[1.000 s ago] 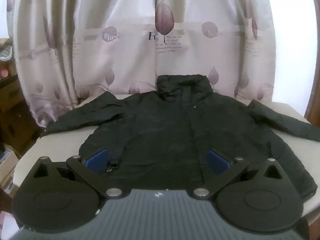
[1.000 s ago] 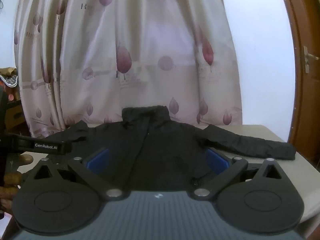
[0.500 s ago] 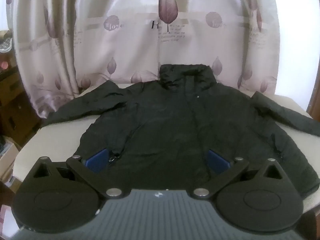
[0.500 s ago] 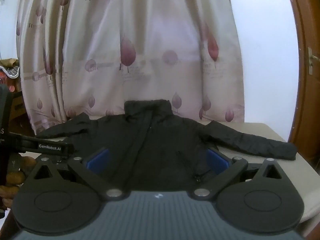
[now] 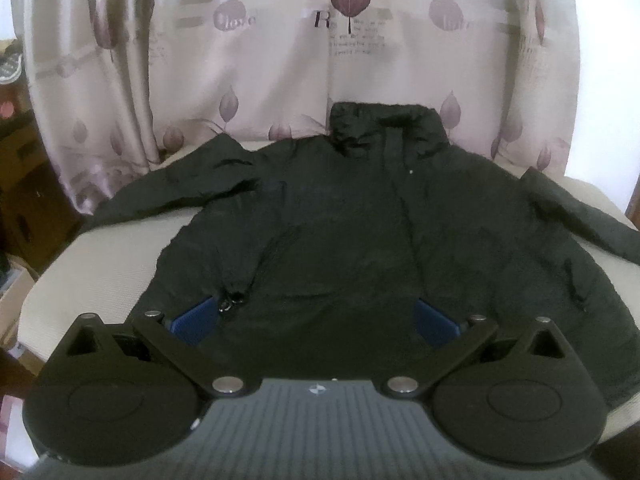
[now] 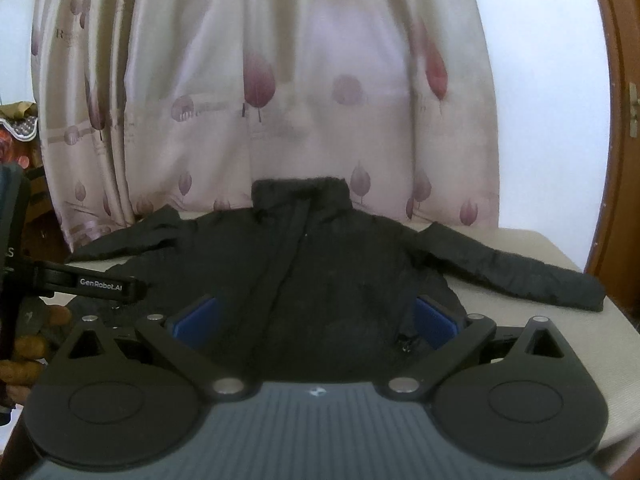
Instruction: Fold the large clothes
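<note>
Right now both sets of jaws stand spread wide w/ nothing between them. Left gripper [image 5: 314,322]: blue pads [image 5: 195,323] far apart, hovering over the near hem of the black jacket [image 5: 360,232] — whether the tips touch the fabric, can't tell. Right gripper [image 6: 316,320]: same wide stance, its blue pads [image 6: 434,320] framing the jacket's lower front, nothing pinched.

Jacket lies flat, front up, on a pale table [image 5: 100,272], collar [image 5: 386,128] standing up at the far edge, front placket running down the middle. Both sleeves spread outward — left sleeve [image 5: 168,184] angles toward the far left corner, right sleeve [image 6: 516,276] stretches along the table to the right, cuff near the edge. A zip pull [image 5: 228,306] sits by the left gripper's left pad; another small pull [image 6: 404,344] shows by the right gripper's right pad.

In the right wrist view, the left gripper's arm w/ "GenRobot.AI" lettering [image 6: 100,282] pokes in from the left edge, a hand [image 6: 28,352] below it, partly hidden.

Behind the table: a cream curtain [image 6: 280,92] w/ purple leaf print, a white wall and a brown door frame [image 6: 616,120] at right.
</note>
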Available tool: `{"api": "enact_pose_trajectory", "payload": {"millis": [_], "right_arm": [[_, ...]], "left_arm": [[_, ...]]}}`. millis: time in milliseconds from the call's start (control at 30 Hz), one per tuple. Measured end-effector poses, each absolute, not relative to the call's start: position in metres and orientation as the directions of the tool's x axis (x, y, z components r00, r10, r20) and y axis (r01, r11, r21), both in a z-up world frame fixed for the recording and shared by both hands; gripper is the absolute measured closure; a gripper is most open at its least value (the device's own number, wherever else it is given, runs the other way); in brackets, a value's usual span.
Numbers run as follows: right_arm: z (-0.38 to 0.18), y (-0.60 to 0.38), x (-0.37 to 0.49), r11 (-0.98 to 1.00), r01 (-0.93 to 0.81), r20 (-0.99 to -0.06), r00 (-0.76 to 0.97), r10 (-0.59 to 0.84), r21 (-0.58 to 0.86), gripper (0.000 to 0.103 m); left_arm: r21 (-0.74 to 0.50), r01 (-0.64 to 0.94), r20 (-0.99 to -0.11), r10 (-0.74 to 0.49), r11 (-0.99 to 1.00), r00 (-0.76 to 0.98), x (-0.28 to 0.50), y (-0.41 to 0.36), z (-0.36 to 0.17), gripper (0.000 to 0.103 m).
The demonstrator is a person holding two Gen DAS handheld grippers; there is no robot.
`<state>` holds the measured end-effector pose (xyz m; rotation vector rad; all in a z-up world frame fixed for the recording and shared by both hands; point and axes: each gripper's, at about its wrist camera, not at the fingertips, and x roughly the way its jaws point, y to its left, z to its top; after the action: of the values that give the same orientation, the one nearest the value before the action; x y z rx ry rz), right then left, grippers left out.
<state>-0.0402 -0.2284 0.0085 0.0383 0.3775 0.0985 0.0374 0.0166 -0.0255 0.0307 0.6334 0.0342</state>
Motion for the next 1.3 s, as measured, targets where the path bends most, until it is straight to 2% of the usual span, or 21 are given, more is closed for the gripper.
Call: {"api": "enact_pose_trajectory", "payload": {"millis": [433,1033,1300], "right_arm": [[0.013,-0.236,-0.016,0.988,-0.121,-0.413,0.898,0.150,0.097,0.000],[0.007,-0.239,0.016,0.986,-0.144,-0.463,0.870,0.167,0.084,0.000],[0.004,-0.273,0.032,0.974,-0.090,-0.467,0.866,0.181,0.209,0.000]], "left_arm": [[0.068,-0.004,-0.603,0.044,0.998,0.796,0.053,0.014,-0.036,0.000],[0.096,0.018,-0.617,0.045,0.995,0.785,0.080,-0.001,-0.050,0.000],[0.115,0.035,-0.628,0.046,0.993,0.777,0.090,-0.015,-0.056,0.000]]}}
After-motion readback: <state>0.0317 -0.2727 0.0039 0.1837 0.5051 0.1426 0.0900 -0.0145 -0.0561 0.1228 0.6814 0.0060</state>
